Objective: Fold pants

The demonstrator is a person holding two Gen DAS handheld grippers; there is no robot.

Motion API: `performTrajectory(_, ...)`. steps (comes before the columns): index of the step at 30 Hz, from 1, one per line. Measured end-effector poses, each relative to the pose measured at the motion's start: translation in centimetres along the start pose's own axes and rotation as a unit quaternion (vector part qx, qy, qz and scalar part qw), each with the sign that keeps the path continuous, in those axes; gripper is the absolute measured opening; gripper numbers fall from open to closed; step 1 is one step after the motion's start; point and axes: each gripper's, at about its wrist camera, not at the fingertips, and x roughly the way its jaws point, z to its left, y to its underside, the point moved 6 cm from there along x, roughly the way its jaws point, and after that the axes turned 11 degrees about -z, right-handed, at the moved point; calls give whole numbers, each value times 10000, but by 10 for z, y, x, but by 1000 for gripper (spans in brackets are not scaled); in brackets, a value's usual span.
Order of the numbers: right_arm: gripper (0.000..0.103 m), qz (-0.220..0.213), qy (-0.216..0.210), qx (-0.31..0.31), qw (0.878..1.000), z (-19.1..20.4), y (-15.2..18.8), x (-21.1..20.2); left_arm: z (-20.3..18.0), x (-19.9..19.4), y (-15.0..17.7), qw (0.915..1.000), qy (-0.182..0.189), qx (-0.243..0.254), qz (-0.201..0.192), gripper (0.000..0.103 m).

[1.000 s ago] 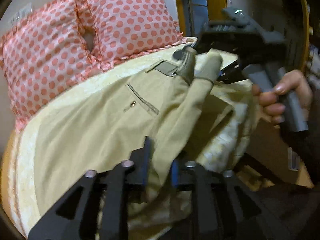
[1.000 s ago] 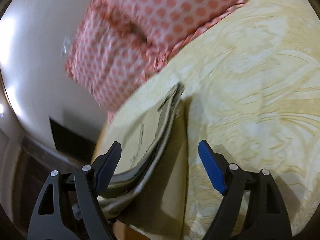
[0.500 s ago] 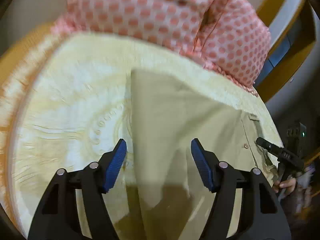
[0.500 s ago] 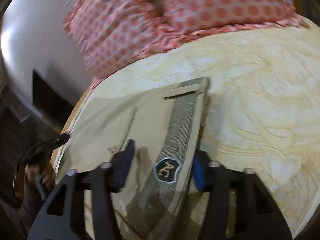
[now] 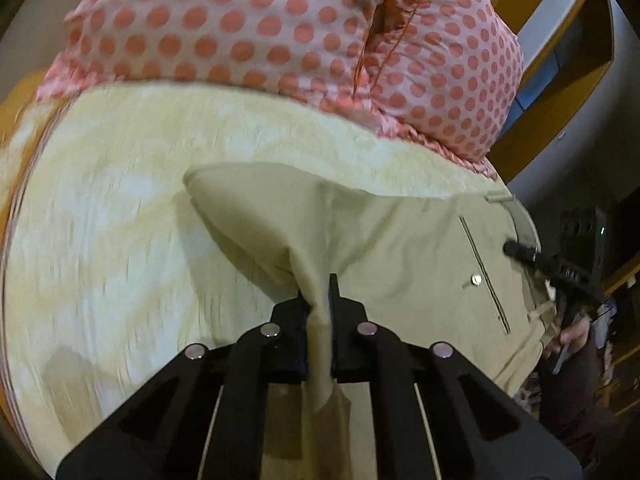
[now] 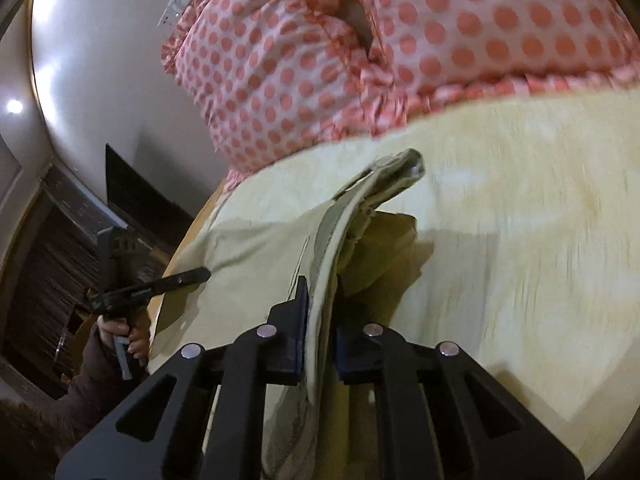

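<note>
Since half a second ago both tools have been closed on cloth. Left wrist view: left tool (image 5: pixel 319 300) is clamped on a raised ridge of the pants (image 5: pixel 400 248), which are spread on the bed (image 5: pixel 100 220) below the pillows (image 5: pixel 280 28). Right wrist view: right tool (image 6: pixel 322 304) is clamped on the waistband edge (image 6: pixel 332 224), lifted. Pants probably halved lengthwise already, though blur prevents certainty; cross folds are judged outstanding.

The khaki pants (image 5: pixel 400 248) are smooth matt woven cloth with a ribbed waistband (image 6: pixel 326 232) and a shiny metal button (image 5: pixel 476 279). The bedspread (image 5: pixel 120 208) is pale yellow textured fabric. The polka-dot pillows (image 5: pixel 280 28) look soft, slightly glossy. Gripper fingers (image 5: pixel 294 320) are matt black plastic.
</note>
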Motion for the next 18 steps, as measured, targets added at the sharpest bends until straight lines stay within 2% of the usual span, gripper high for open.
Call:
performTrajectory(3, 10, -327, 254, -82, 9991, -10, -40, 19, 0, 28, -45, 9989, -269, 106, -363, 7)
performTrajectory(5, 10, -554, 605, -55, 9966, -24, -62, 34, 5, 49, -68, 9966, -584, 191, -555, 9)
performTrajectory(7, 16, -457, 1245, -133, 9911, -42, -66, 50, 20, 69, -87, 9883, -1378, 338, -567, 19)
performTrajectory(8, 22, -217, 1744, -131, 9843, -55, -61, 56, 23, 70, -89, 9847, -1610, 391, -539, 24)
performTrajectory(9, 25, -89, 2089, -74, 9779, -63, -58, 53, 29, 62, -92, 9781, -1950, 464, -568, 32)
performTrajectory(10, 26, -151, 2191, -1, 9756, -66, -56, 45, 30, 50, -92, 9762, -1986, 500, -707, 36)
performTrajectory(11, 29, -432, 2011, 101, 9786, -61, -55, 28, 27, 35, -91, 9766, -1877, 507, -924, 44)
performTrajectory(12, 43, -561, 1805, 184, 9818, -56, -55, 20, 18, 16, -87, 9800, -1531, 445, -1192, 51)
performTrajectory(13, 52, -626, 1486, 287, 9865, -47, -53, 14, 11, 8, -83, 9836, -1249, 373, -1243, 54)
performTrajectory(14, 68, -600, 1050, 385, 9919, -34, -48, 11, 1, 2, -76, 9882, -896, 290, -1209, 60)
performTrajectory(15, 76, -511, 824, 404, 9945, -24, -41, 12, -12, -2, -65, 9925, -489, 206, -1103, 67)
performTrajectory(17, 80, -296, 704, 408, 9962, -15, -29, 19, -23, 7, -45, 9972, -84, 19, -750, 74)
performTrajectory(18, 83, -167, 777, 546, 9953, -19, -23, 23, -26, 17, -35, 9985, -20, -76, -541, 74)
